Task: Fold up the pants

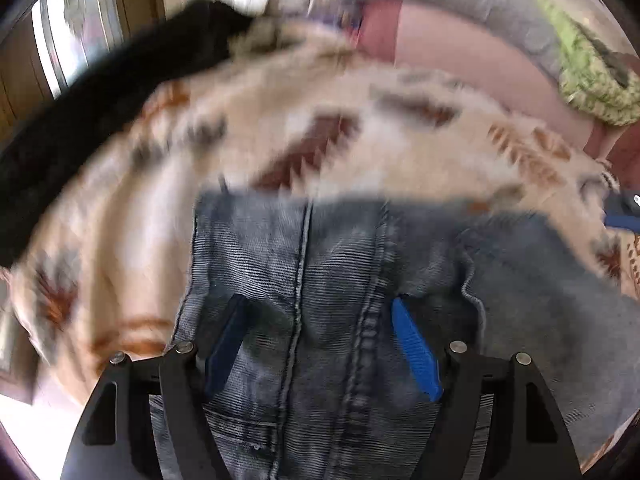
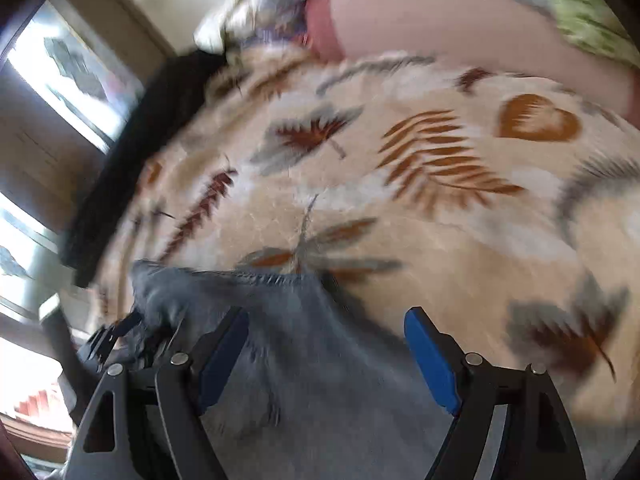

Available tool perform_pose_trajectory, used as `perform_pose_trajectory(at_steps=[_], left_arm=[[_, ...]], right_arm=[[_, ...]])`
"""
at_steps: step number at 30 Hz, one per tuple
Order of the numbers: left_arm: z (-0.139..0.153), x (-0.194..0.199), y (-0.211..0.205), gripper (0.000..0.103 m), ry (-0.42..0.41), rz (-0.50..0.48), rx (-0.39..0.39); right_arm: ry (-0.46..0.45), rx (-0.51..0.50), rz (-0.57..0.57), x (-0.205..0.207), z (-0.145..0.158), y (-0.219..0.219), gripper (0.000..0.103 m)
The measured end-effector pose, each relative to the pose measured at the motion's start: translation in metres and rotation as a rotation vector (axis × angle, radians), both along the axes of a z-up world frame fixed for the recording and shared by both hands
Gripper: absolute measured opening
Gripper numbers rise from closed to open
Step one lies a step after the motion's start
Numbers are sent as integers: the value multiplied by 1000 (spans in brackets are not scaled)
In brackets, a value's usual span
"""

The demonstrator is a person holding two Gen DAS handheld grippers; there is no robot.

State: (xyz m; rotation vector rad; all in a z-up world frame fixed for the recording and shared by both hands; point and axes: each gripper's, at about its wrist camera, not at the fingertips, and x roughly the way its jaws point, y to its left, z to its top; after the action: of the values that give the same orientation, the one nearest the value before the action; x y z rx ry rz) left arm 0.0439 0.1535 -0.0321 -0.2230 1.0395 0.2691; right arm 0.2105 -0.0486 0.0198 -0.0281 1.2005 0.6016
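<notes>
So the jeans [image 1: 360,280] are spread flat on a beige leaf-print blanket [image 1: 320,128], right under the left gripper [image 1: 320,312]. Its two blue pads are seen standing well apart, one on each side of the long double-stitched seam, and no fold of denim is pinched between them, so those tongs are released. Whether the tips actually touch the cloth can't be made out. The straight folded edge of the jeans is found just ahead of the fingertips, with only blanket beyond it.

In the right wrist view, the right gripper [image 2: 326,324] is spread wide as well, nothing clamped. A plain stretch of denim [image 2: 304,344] lies below and between its fingers [image 2: 430,356], and a stitched hem is seen just ahead of the tips. The cloth bunches up toward the left finger, where a piece of the other gripper's black frame [image 2: 116,336] is caught at the edge of the view. To the right of the right finger only blanket is seen.

Farther ahead of both tongs, a black cloth [image 1: 100,100] is draped along the blanket's left side, and a pink pillow [image 1: 460,52] with a green knitted thing [image 1: 588,76] beside it is seen at the far end. Both views are pretty smeared.
</notes>
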Motion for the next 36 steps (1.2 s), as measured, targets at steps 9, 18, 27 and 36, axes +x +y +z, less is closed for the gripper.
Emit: perform_pose_trajectory(at_steps=[9,18,27,36], left_arm=[[-1,-1,4,82,-36,-12,-10],[-2,-2,5,85,-39,6,-10],[-3,-1,5,86,-36,22,-6],[-3,-3,5,86,-41,27,-1]], right_arm=[[-127,-260,131,-10,-35,65,7],[-137,-253,42,-1,-47,63,18],[-162,-110,-2,-37,-4,37,63],[-88,-139,-52,-32,-31,31,65]])
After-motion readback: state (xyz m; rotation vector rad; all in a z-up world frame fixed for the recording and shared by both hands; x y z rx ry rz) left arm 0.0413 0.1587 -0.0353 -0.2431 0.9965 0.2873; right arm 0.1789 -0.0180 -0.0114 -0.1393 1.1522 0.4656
